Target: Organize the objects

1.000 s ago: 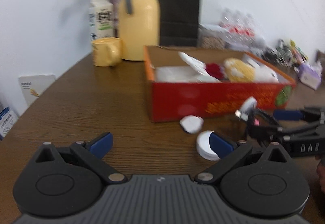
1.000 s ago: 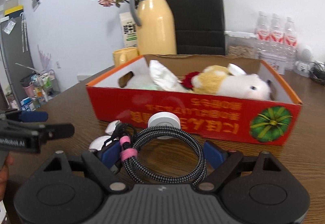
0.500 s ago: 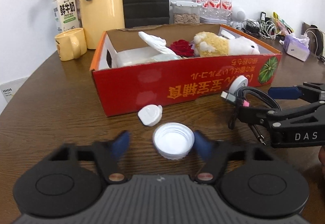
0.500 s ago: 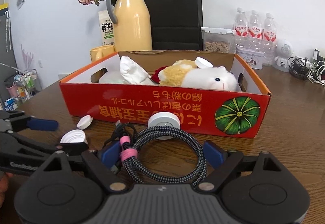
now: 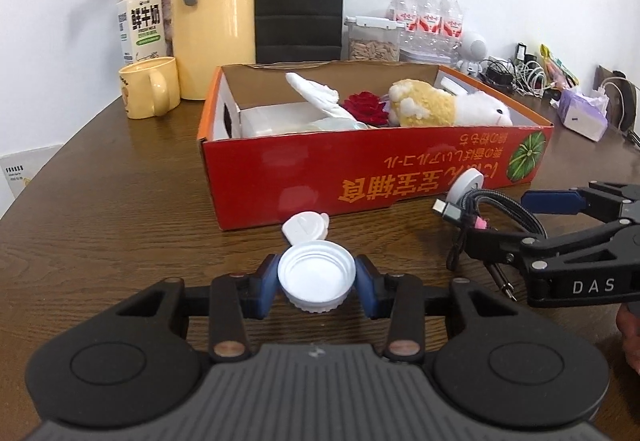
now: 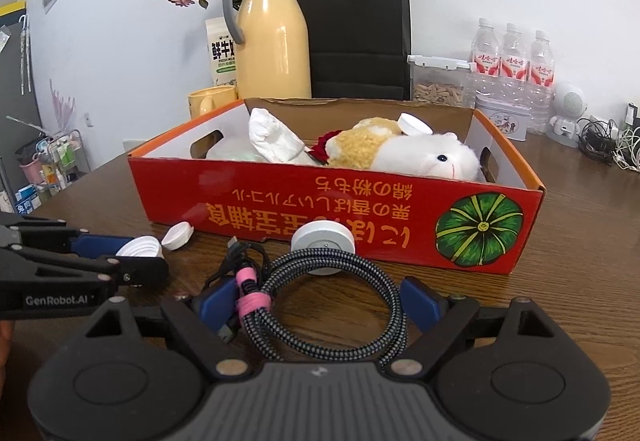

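A white screw cap (image 5: pixel 316 273) lies open side up on the brown table, in front of the red cardboard box (image 5: pixel 360 177). My left gripper (image 5: pixel 316 279) has its jaws closing on it, and both blue pads touch the cap's sides. From the right wrist view the same cap (image 6: pixel 140 247) sits between the left gripper's fingers (image 6: pixel 102 243). My right gripper (image 6: pixel 316 301) is shut on a coiled braided cable (image 6: pixel 332 269) bound with a pink tie. That cable (image 5: pixel 500 209) hangs just above the table to the right.
A small white lid (image 5: pixel 306 227) and a round white puck (image 6: pixel 323 241) lie against the box front. The box holds a plush toy (image 6: pixel 412 157), a red rose and white packets. A yellow jug (image 5: pixel 214 13), mug (image 5: pixel 148 87), milk carton, black bag and bottles stand behind.
My left gripper has moved up to the white cap and its wide jaws have come in onto the cap's sides. The right gripper keeps the cable, almost still.
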Tool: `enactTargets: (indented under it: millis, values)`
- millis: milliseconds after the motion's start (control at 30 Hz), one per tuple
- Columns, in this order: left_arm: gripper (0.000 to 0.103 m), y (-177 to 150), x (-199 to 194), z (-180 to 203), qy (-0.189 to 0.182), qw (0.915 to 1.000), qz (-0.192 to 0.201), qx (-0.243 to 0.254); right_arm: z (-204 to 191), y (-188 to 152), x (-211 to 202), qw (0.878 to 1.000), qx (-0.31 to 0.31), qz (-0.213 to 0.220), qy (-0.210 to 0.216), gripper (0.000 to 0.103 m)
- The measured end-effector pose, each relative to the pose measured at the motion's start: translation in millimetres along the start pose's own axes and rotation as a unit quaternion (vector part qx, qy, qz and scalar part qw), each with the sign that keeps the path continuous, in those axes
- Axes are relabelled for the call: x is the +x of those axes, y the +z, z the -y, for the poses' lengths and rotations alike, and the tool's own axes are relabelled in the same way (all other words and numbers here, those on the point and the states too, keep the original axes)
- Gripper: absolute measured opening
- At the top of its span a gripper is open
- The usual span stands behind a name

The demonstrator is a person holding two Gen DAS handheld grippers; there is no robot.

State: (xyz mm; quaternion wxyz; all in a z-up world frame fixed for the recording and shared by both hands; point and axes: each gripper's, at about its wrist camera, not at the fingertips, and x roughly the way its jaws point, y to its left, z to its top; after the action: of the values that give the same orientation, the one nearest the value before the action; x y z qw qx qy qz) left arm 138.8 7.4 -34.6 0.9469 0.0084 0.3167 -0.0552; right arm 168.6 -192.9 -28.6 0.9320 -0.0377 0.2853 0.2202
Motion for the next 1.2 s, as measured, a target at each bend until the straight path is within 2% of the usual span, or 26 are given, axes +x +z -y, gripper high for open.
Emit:
enactTargets:
  millis: [167, 367, 467, 600, 733, 867, 933, 1000, 1033, 1067, 1133, 1167, 1200]
  values:
    - [0.041, 1, 2, -2, 0.005, 1.0000, -0.005, -0.004, -2, 0, 1, 1.000, -0.004, -0.004, 0.002, 0.087]
    - [0.041, 1, -8, -12, 0.010, 0.9998, 0.008, -0.017, -5, 0, 4, 1.000, -0.012, -0.010, -0.003, 0.088]
    - [0.041, 1, -15, -24, 0.018, 0.9994, 0.015, -0.024, -11, 2, 0, 1.000, -0.022, 0.000, -0.005, 0.089]
    - [0.041, 2, -26, -42, 0.033, 0.9983, 0.027, -0.040, -26, 14, -9, 0.999, -0.029, 0.031, 0.017, 0.091]
    - [0.041, 3, -35, -58, 0.042, 0.9968, 0.038, -0.056, -54, 26, 0, 0.997, -0.056, 0.030, 0.049, 0.087]
    - [0.041, 3, -42, -71, 0.047, 0.9953, 0.048, -0.070, -88, 35, 24, 0.994, -0.090, 0.001, 0.063, 0.065]
    - [0.041, 2, -46, -76, 0.046, 0.9944, 0.055, -0.077, -102, 36, 39, 0.993, -0.103, -0.023, 0.053, 0.059]
    - [0.041, 2, -49, -81, 0.047, 0.9939, 0.060, -0.080, -111, 36, 53, 0.992, -0.110, -0.041, 0.038, 0.047]
    - [0.041, 1, -50, -83, 0.047, 0.9936, 0.061, -0.082, -114, 36, 58, 0.992, -0.108, -0.050, 0.035, 0.045]
    - [0.041, 1, -51, -85, 0.048, 0.9933, 0.063, -0.085, -115, 36, 61, 0.993, -0.102, -0.049, 0.034, 0.039]
    - [0.041, 1, -52, -88, 0.048, 0.9928, 0.066, -0.088, -117, 38, 62, 0.994, -0.098, -0.049, 0.030, 0.037]
    - [0.041, 1, -52, -90, 0.049, 0.9924, 0.067, -0.091, -118, 36, 62, 0.994, -0.099, -0.049, 0.029, 0.029]
    - [0.041, 1, -52, -91, 0.048, 0.9922, 0.068, -0.092, -120, 37, 63, 0.993, -0.100, -0.047, 0.029, 0.027]
